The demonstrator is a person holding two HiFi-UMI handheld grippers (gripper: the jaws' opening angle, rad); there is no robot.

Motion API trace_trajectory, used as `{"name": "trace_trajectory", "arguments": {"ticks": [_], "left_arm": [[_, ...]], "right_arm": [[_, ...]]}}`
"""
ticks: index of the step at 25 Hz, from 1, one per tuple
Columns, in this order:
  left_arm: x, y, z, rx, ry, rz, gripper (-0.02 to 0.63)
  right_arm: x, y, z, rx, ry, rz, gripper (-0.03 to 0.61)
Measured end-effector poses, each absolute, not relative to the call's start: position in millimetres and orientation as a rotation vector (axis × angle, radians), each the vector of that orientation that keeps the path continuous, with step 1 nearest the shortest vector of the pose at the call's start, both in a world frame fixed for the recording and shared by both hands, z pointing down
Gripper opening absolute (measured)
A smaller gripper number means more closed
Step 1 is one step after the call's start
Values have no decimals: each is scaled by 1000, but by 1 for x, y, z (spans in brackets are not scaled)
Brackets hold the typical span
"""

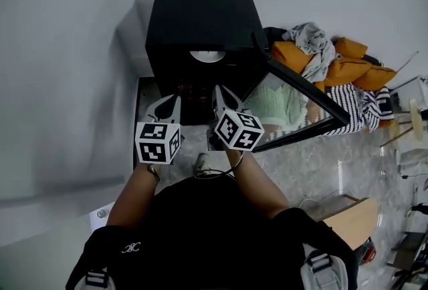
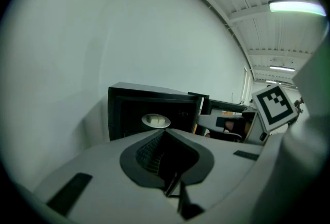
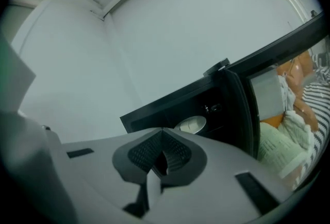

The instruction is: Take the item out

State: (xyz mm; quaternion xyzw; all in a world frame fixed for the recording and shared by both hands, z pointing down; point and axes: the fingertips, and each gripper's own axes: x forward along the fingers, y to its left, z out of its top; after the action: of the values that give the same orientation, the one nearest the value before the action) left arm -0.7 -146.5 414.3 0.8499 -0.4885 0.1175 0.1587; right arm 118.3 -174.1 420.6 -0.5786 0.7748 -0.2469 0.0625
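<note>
Plate (image 1: 208,55) lies flat in black oven (image 1: 200,15), straight ahead of both tools; round, no long axis seen. My left gripper (image 2: 165,132) and right gripper (image 3: 162,131) are pressed together, empty.

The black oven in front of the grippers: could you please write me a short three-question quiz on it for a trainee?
1. True or false: the door of the black oven stands open.
2. What sits inside the oven? A) a white plate B) a mug C) a bottle
3. Fill in: the jaws of the left gripper and the right gripper are both ___ and hold nothing.
Key: 1 true; 2 A; 3 shut.
</note>
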Motion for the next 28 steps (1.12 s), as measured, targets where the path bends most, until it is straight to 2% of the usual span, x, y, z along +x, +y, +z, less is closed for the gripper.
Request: {"name": "trace_trajectory", "arguments": {"ticks": [13, 21, 28], "left_arm": [[34, -188, 432, 2384, -1428, 384, 8], [19, -205, 436, 2360, -1426, 414, 8], [-3, -217, 437, 2389, -1392, 448, 8]], "right_arm": [[141, -232, 461, -1579, 2238, -1111, 8], [137, -263, 483, -1336, 1810, -1484, 8], [138, -294, 500, -1272, 1533, -1567, 8]]}}
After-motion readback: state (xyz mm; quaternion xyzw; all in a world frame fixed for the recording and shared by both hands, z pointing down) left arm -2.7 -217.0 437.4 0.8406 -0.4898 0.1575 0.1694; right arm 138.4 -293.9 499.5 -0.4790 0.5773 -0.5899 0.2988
